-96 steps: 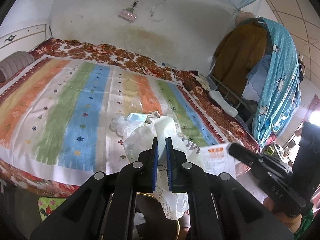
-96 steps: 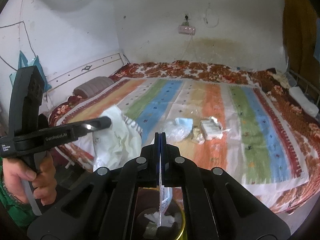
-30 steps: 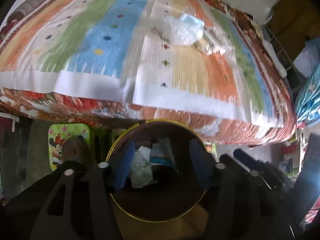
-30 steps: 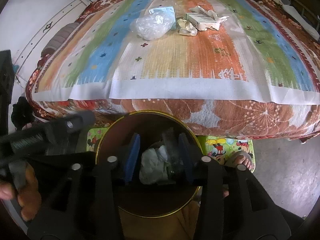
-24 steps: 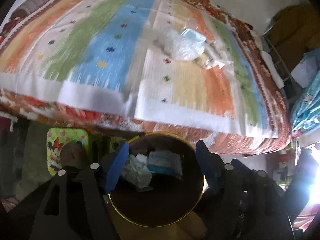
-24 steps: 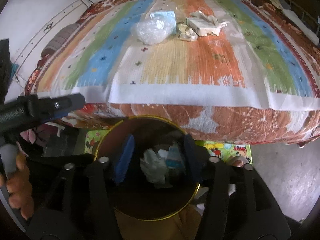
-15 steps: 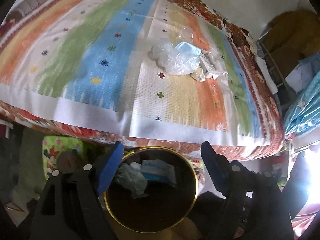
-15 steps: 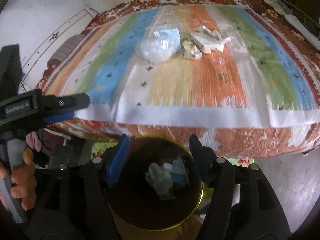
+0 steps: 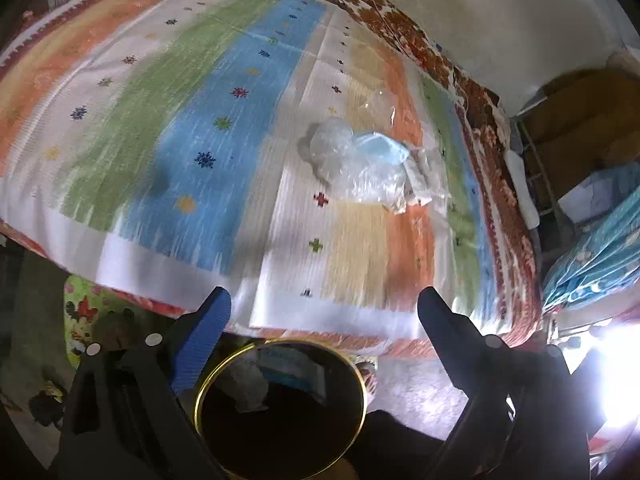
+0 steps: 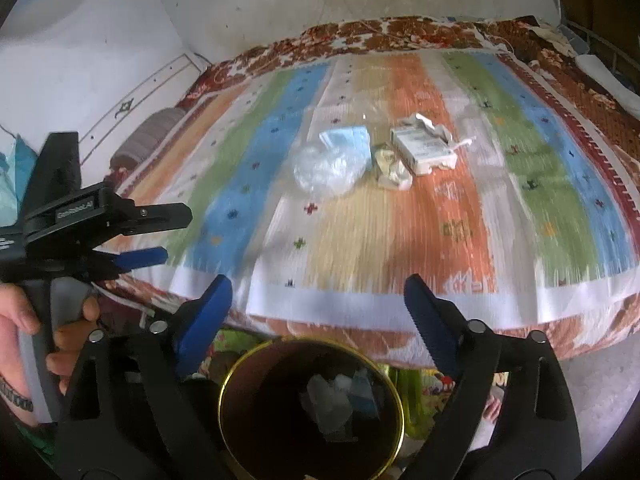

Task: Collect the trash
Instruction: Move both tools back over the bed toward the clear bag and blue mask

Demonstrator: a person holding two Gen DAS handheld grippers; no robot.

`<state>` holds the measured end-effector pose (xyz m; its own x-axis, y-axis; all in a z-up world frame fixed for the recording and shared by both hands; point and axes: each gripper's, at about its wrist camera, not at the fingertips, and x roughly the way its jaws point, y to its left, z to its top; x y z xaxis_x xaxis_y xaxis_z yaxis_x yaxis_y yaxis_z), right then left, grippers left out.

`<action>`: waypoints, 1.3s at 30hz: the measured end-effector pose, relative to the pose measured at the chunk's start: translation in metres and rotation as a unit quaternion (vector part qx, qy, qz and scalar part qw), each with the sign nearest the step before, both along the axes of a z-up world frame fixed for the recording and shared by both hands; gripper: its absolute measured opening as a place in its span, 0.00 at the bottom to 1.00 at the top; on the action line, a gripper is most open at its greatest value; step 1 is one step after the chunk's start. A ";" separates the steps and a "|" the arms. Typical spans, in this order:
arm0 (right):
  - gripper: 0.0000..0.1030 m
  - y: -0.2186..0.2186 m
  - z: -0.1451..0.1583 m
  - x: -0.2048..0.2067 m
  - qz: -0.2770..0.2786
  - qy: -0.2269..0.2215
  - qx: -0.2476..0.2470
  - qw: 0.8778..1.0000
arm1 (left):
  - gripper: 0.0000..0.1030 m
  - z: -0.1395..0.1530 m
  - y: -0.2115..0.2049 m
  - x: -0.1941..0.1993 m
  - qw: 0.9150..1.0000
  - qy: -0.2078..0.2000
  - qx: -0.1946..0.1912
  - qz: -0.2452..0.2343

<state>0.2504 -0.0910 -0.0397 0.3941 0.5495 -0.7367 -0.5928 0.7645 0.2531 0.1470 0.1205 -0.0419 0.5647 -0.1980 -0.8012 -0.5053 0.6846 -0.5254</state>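
On bed, one clear bag, one carton; both grippers' jaws wide, empty.

A home bedroom: a bed under a striped sheet against a stained plaster wall, a pillow, hanging clothes beside it.

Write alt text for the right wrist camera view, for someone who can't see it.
The open right gripper hangs above a gold-rimmed bin holding crumpled trash, facing a striped bedspread. Mid-bed lie a clear plastic bag, a blue mask, a wrapper and a white box. The left gripper, open, shows at left.
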 end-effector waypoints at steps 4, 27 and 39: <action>0.88 0.005 0.005 0.010 -0.002 -0.011 0.007 1.000 | 0.94 -0.004 0.008 0.013 1.000 -0.003 0.003 0.008; 0.91 0.049 0.012 0.080 -0.003 -0.062 0.019 0.998 | 0.94 -0.035 0.039 0.067 1.000 -0.004 -0.025 0.016; 0.91 0.070 -0.003 0.127 -0.022 -0.034 0.039 0.998 | 0.94 -0.049 0.058 0.079 0.996 -0.054 -0.064 0.042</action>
<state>0.3773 -0.0205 -0.0428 0.4668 0.5849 -0.6633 -0.5768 0.7699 0.2729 0.2261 0.1783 -0.0908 0.6653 -0.2423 -0.7061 -0.4936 0.5668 -0.6596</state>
